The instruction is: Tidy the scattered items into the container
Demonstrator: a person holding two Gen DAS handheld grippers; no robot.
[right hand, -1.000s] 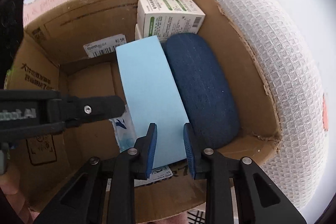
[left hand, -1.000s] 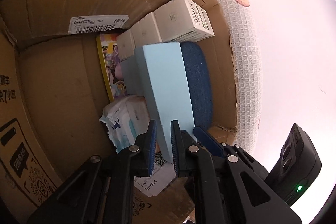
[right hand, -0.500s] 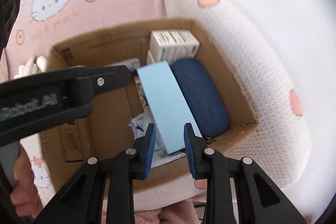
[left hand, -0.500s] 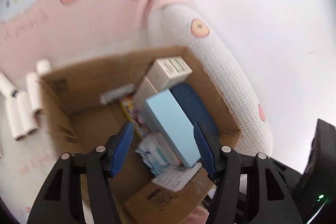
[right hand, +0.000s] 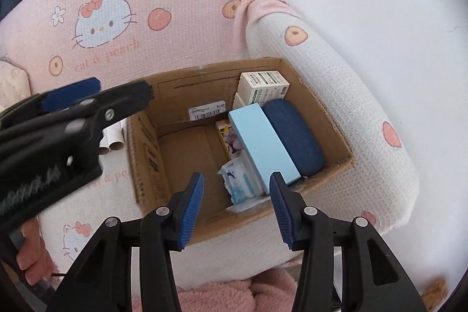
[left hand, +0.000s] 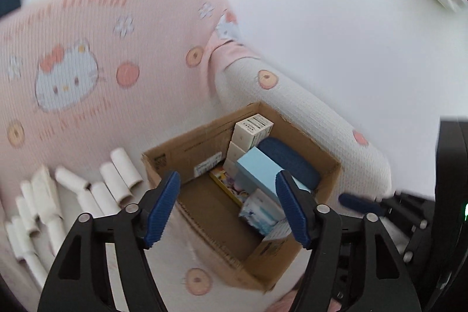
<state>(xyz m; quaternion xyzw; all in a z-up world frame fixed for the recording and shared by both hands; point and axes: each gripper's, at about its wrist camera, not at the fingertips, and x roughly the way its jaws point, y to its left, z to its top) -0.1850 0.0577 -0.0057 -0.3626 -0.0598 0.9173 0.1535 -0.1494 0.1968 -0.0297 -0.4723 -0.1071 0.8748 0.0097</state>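
Both grippers hang above the cardboard box (right hand: pixel 336 163), jaws just opened wide, nothing between them: left gripper (left hand: pixel 226 206), right gripper (right hand: pixel 237 205). The light-blue box (right hand: pixel 263 142) stands inside, hiding packets beneath. Blurred paper tubes (left hand: pixel 87 195) at nine o'clock.

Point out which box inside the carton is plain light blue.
The long light blue box, leaning against the dark blue case in the cardboard carton. The white box behind it carries green printed labels instead.
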